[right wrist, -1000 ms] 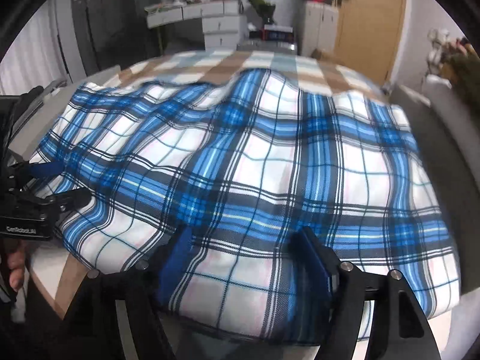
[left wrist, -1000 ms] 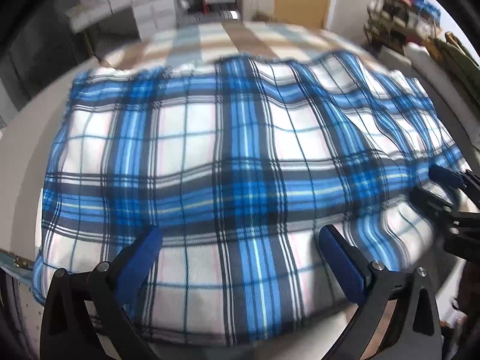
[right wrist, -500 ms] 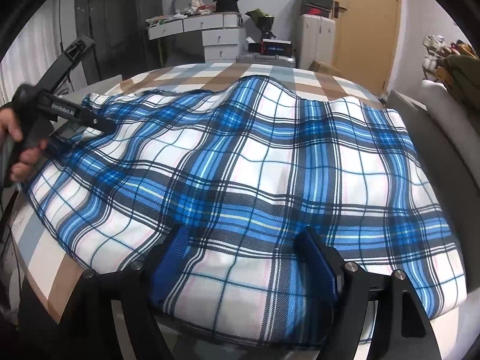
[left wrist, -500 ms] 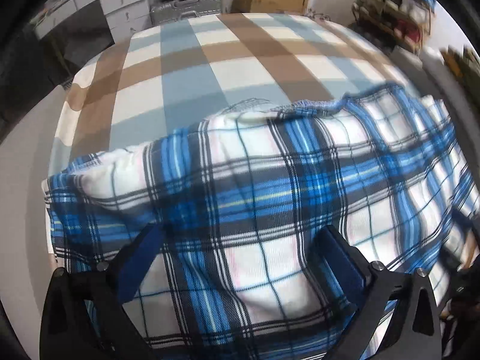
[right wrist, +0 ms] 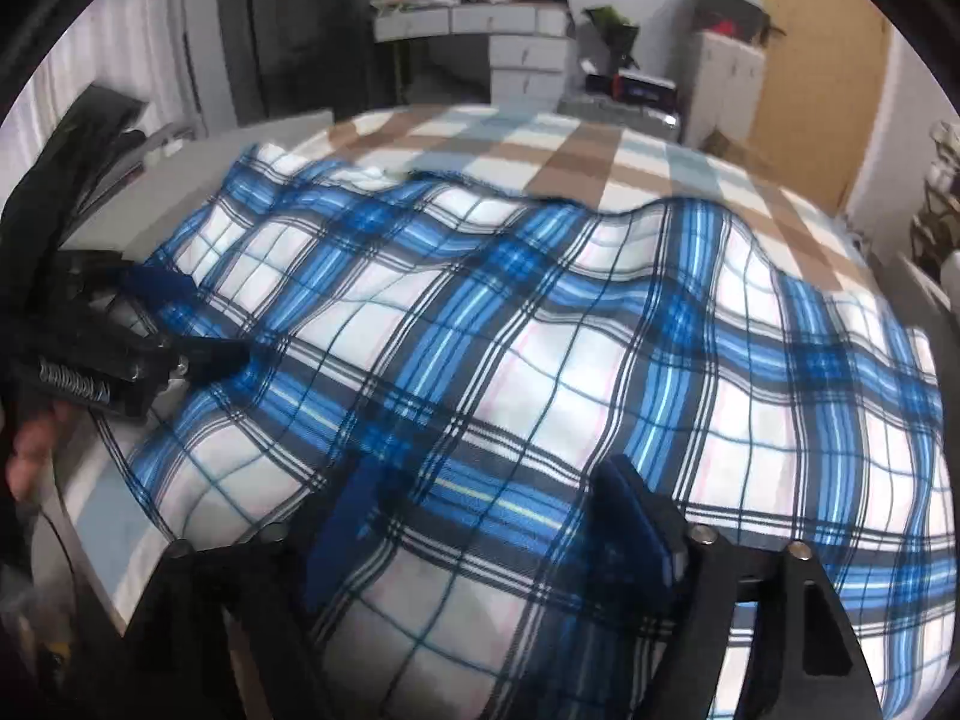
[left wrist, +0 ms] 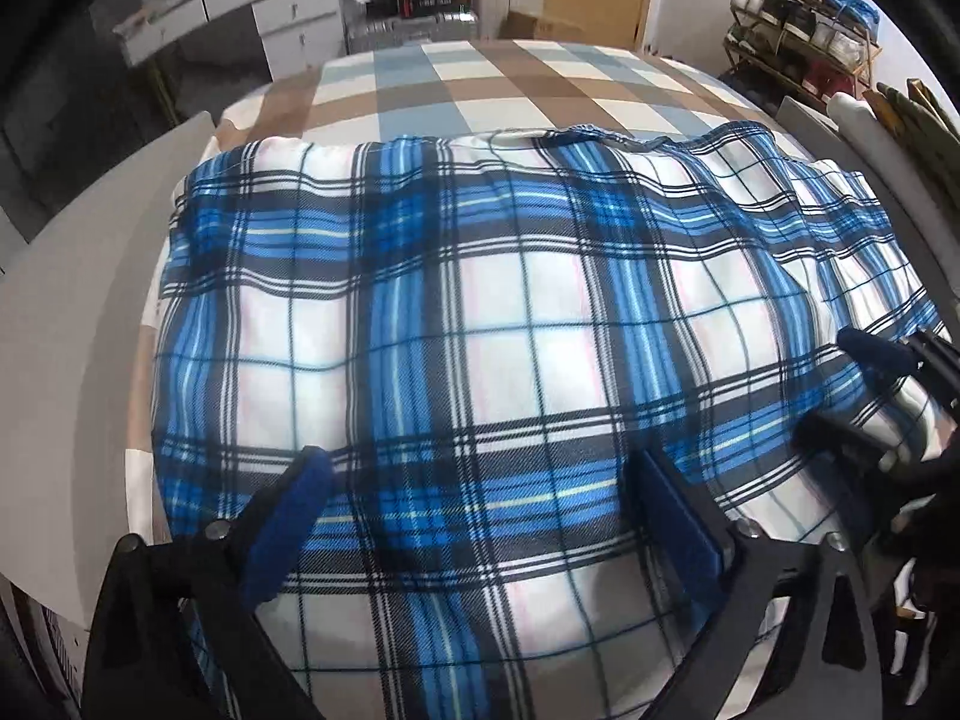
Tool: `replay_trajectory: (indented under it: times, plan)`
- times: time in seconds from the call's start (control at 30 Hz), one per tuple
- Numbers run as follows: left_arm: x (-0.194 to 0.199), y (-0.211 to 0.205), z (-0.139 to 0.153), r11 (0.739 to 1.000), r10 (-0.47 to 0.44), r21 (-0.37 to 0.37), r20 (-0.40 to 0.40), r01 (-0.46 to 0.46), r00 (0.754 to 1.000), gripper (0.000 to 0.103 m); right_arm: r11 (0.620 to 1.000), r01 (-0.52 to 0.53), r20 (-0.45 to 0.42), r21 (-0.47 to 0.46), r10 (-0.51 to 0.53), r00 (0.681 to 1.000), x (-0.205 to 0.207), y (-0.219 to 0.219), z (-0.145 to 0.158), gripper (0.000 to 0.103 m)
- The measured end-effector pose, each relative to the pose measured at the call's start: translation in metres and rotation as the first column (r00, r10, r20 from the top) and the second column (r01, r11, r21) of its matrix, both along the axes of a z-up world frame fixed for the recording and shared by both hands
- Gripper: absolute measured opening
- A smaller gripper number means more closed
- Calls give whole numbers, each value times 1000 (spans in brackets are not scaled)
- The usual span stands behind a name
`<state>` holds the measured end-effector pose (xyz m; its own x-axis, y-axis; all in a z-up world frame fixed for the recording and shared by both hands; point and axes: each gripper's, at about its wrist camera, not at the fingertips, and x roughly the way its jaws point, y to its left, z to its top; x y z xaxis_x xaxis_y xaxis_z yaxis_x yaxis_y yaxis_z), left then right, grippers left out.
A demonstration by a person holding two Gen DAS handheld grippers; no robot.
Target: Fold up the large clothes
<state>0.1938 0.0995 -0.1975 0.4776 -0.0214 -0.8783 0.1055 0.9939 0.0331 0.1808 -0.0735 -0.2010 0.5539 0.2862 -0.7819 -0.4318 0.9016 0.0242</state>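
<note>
- Nearest me, my left gripper (left wrist: 480, 516) stood spread wide, its two blue pads (left wrist: 288, 516) resting on the plaid cloth (left wrist: 516, 324) near its close hem, pinching nothing.
- My right gripper (right wrist: 486, 516) was likewise released, fingers apart over the same cloth at the bottom of its frame.
- One cloth lay spread across the bed (left wrist: 480, 78), filling the middle of both views; its near hem hung over the bed's close edge.
- Its far edge (left wrist: 540, 135) ran rumpled across the upper middle, leaving bare checked bedspread beyond.
- A grey bed border (left wrist: 90, 252) flanked the cloth at left.
- Farthest, one white drawer unit (left wrist: 282, 18) and one shoe rack (left wrist: 804, 6) lined the top of the frame.
</note>
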Motion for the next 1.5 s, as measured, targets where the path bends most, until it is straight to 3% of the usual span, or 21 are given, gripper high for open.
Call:
replay_trajectory:
  times: [0.03, 0.07, 0.2, 0.33, 0.4, 0.47, 0.53, 0.57, 0.63, 0.7, 0.73, 0.8, 0.83, 0.87, 0.9, 0.97, 1.07, 1.2, 1.43, 1.5]
  plan:
    - [0, 0, 0, 1000, 8, -2, 6, -8, 1000, 102, 999, 22, -17, 41, -21, 1000, 3, -3, 7, 46]
    - [1, 1, 1, 1000, 21, -11, 4, -20, 1000, 102, 996, 18, -29, 85, -16, 999, 6, -3, 16, 42]
    - [-17, 16, 15, 988, 103, -124, 50, -96, 993, 100, 989, 5, 29, 149, -10, 1000, 30, 15, 49, 46]
    - [-38, 26, 8, 986, 130, -111, 68, -122, 989, 100, 979, -64, 10, 192, 64, 998, 77, 66, 57, 50]
    - [-43, 24, 0, 992, 111, -65, 67, -107, 991, 100, 987, -77, -27, 144, 82, 996, 101, 95, 44, 49]
    - [-44, 14, -6, 997, 73, 16, 96, -75, 993, 101, 995, -86, -131, 58, 94, 987, 124, 125, 14, 51]
    - [-43, 16, -7, 996, 89, -8, 100, -89, 991, 101, 996, -86, -73, -4, 86, 994, 125, 138, 15, 59]
    - [-42, 16, -5, 996, 90, -8, 103, -90, 991, 101, 995, -90, -87, -35, 87, 992, 127, 145, 19, 59]
    - [-42, 14, -5, 996, 84, 0, 117, -85, 990, 101, 994, -101, -77, 40, 104, 992, 123, 143, 31, 46]
    - [-43, 14, -5, 996, 85, -6, 127, -85, 988, 101, 986, -138, -26, 92, 141, 990, 113, 144, 44, 48]
    - [-44, 15, -4, 996, 87, -10, 128, -86, 988, 101, 988, -147, -20, 56, 148, 989, 112, 150, 40, 49]
    - [-53, 16, 0, 993, 112, -39, 114, -108, 987, 101, 982, -185, -115, -24, 181, 977, 118, 166, 10, 55]
    - [-56, 18, 4, 990, 125, -72, 107, -118, 986, 101, 978, -205, -40, -37, 203, 978, 114, 169, 10, 57]
    - [-60, 21, 10, 987, 146, -88, 111, -136, 983, 101, 971, -229, -36, -60, 228, 973, 110, 170, 7, 58]
    - [-70, 26, 19, 980, 183, -107, 135, -169, 974, 101, 972, -232, -46, -38, 230, 972, 109, 166, 10, 57]
    - [-92, 35, 36, 968, 223, -157, 193, -194, 956, 101, 968, -220, -107, 120, 233, 967, 103, 140, 23, 53]
    - [-116, 48, 45, 947, 278, -212, 174, -240, 945, 101, 949, -176, -40, 261, 193, 980, 73, 90, 48, 55]
    - [-131, 62, 33, 889, 344, -344, 68, -301, 937, 101, 936, -142, -2, 321, 150, 989, 35, 39, 53, 61]
    - [-129, 56, 24, 832, 367, -460, 36, -311, 930, 101, 906, -4, -66, 424, 36, 997, 6, -29, 38, 63]
    - [-120, 57, 25, 833, 368, -458, 37, -312, 929, 101, 900, 22, -68, 435, 9, 998, -5, -48, 42, 63]
